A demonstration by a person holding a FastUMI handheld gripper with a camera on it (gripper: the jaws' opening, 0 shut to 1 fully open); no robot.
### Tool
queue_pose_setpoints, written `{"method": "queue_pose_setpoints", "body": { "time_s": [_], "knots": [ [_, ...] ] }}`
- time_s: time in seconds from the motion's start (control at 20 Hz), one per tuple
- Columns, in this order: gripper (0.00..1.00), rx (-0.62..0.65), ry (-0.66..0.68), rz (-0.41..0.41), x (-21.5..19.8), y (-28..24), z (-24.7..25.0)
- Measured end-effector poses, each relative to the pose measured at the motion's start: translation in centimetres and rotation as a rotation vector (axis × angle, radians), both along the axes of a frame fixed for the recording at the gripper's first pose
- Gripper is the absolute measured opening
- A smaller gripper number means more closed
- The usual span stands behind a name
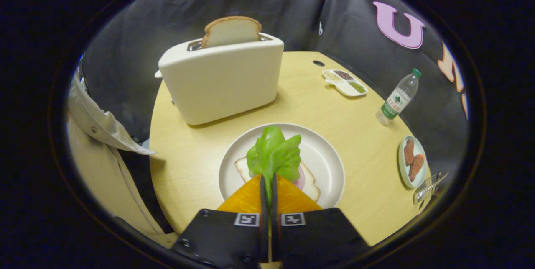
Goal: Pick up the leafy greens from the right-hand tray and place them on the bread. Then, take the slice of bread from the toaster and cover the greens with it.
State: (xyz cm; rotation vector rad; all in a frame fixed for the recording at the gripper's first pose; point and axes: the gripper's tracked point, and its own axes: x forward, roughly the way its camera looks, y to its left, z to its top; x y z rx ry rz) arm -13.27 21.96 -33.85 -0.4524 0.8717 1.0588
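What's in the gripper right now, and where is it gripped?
The hand-held gripper is shut on the leafy greens, pinching them at the stem end, with the leaves fanning out above the bread on the plate.

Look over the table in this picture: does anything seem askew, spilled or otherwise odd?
Nothing is spilled or damaged. The bread slice sits off-centre, towards one end of the toaster. The gripper is shut on the leafy greens, held above the bread on the plate.

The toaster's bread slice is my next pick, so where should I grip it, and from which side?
Grip the bread slice by its crusted top, which stands upright out of the toaster slot, coming from above. The hand-held gripper is shut on the leafy greens.
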Motion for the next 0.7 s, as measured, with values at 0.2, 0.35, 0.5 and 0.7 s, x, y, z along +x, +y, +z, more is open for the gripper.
{"method": "queue_pose_setpoints", "body": {
  "time_s": [0.2, 0.35, 0.5, 0.7],
  "knots": [
    [0.13, -0.044, -0.002, -0.002, 0.6, -0.2, -1.4],
    [0.24, -0.062, -0.011, -0.006, 0.9, -0.3, -2.0],
    [0.48, -0.072, -0.025, -0.019, 1.3, -0.4, -2.0],
    [0.81, -0.055, -0.023, -0.035, 1.3, -0.1, -1.6]
  ]
}}
